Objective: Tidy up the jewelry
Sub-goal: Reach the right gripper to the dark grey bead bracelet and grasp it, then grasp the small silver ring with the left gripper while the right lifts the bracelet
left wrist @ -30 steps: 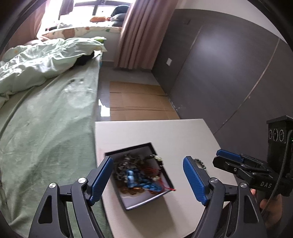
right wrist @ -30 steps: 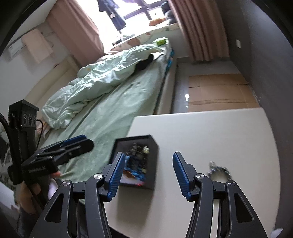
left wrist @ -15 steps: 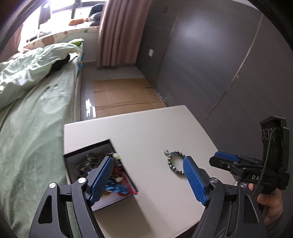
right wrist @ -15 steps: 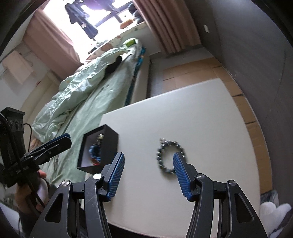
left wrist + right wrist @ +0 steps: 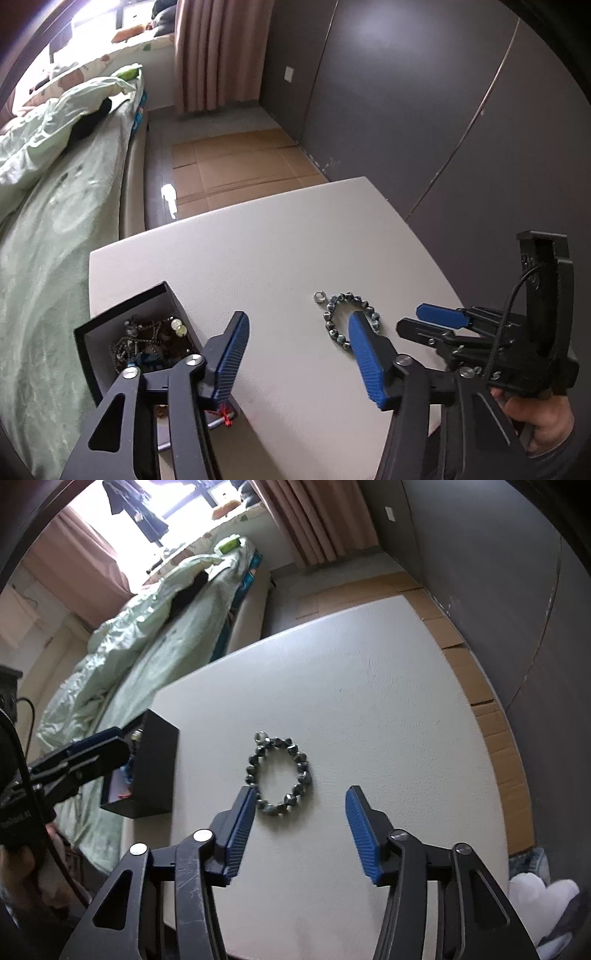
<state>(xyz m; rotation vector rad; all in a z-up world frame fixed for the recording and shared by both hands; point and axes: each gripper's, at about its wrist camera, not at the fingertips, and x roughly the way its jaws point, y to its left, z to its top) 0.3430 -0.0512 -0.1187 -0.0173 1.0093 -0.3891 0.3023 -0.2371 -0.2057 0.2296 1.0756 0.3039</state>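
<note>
A white table (image 5: 369,686) carries two task items: a beaded bracelet (image 5: 279,771) lying flat as a closed loop near the table's middle, and an open black jewelry box (image 5: 122,325) at the left edge, filled with tangled jewelry. The bracelet lies well apart from the box. The right gripper (image 5: 299,827) hangs over the near side of the bracelet; its jaws have just been closing but remain apart, pads clear of the beads, nothing gripped. The left gripper (image 5: 297,354) sits between box and bracelet; its jaws have likewise just been closing, remain apart, and hold nothing. Its right finger overlaps the bracelet in the left wrist view. A bed (image 5: 147,646) with green bedding stands left of the table.
</note>
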